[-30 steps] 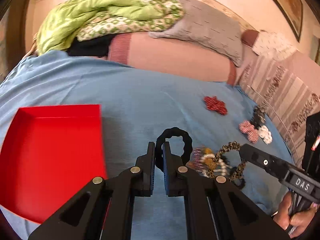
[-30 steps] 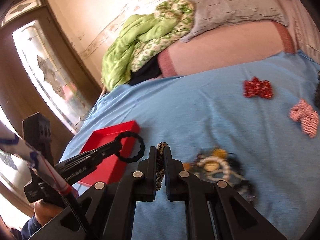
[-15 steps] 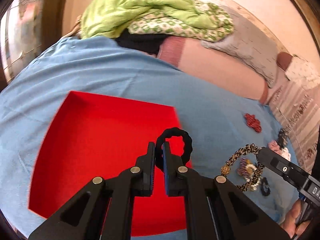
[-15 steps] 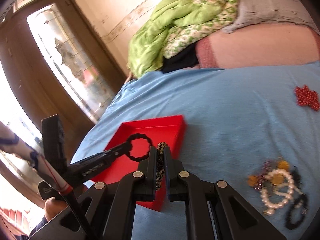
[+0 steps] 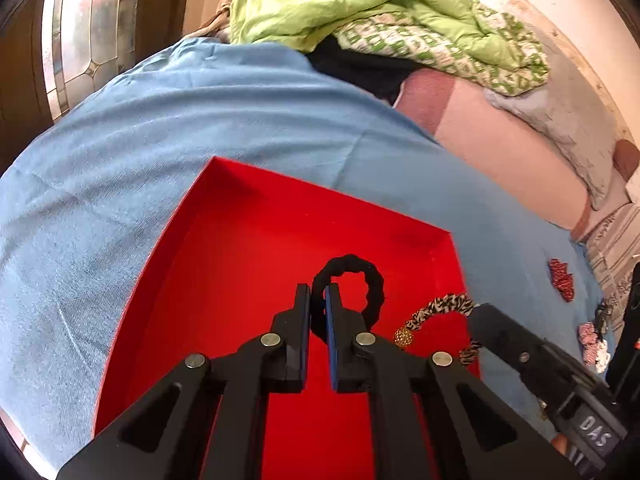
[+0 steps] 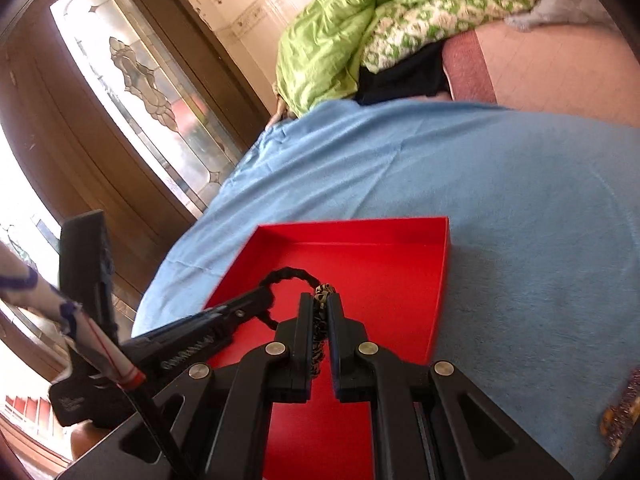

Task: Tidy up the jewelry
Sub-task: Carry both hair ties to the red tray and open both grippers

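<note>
Hovering over the bare red tray, left gripper pinches a black ring; right gripper pinches a patterned bracelet.

Bracelets apparently above red tray.

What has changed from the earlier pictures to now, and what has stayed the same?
Both grippers moved from the jewelry pile across the blue sheet to above the red tray. The left gripper still pinches the black ring; the right gripper still pinches the leopard-print bracelet. Nothing was released.
</note>
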Tool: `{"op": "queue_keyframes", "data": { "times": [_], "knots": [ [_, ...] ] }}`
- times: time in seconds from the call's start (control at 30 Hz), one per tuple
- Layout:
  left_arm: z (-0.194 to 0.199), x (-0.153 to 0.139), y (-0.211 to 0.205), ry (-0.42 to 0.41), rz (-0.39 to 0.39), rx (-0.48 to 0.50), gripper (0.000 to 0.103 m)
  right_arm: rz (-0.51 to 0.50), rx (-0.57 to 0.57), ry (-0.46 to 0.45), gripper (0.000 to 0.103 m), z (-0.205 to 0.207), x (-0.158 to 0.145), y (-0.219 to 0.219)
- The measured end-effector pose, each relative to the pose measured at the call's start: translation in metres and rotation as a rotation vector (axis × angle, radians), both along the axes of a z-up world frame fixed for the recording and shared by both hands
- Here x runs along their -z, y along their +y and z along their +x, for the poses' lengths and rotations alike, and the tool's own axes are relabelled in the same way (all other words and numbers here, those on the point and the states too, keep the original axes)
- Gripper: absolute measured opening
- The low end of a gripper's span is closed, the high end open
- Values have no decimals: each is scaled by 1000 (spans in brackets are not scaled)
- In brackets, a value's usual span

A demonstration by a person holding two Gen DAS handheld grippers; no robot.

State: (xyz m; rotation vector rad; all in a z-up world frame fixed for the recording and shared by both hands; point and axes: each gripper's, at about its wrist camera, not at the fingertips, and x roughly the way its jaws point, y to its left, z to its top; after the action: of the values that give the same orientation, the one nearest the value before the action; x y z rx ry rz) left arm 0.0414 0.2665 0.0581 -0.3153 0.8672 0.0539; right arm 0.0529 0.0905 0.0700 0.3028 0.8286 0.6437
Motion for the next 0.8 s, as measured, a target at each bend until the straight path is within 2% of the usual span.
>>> {"op": "queue_keyframes", "data": {
  "times": [0.17, 0.53, 0.57, 0.6, 0.63, 0.67, 0.7, 0.8],
  "knots": [
    [8, 8, 3, 36, -6, -26, 7, -17, 5, 67, 8, 13, 21, -6],
    [7, 13, 4, 51, 11, -55, 9, -32, -1, 77, 10, 12, 22, -6],
    [6, 13, 5, 49, 11, -61, 11, -33, -1, 73, 11, 12, 21, -6],
    [5, 13, 6, 47, 10, -66, 19, -37, 0, 69, 12, 12, 21, -5],
    [4, 12, 7, 42, 12, -73, 32, -44, 1, 64, 13, 12, 20, -5],
    [3, 11, 8, 36, 15, -80, 37, -48, 1, 60, 14, 11, 19, -5],
    [2, 9, 9, 26, 18, -85, 40, -47, 0, 59, 16, 10, 18, -5],
    [-1, 6, 11, 9, 16, -96, 40, -43, 3, 53, 16, 9, 16, -7]
  ]
}}
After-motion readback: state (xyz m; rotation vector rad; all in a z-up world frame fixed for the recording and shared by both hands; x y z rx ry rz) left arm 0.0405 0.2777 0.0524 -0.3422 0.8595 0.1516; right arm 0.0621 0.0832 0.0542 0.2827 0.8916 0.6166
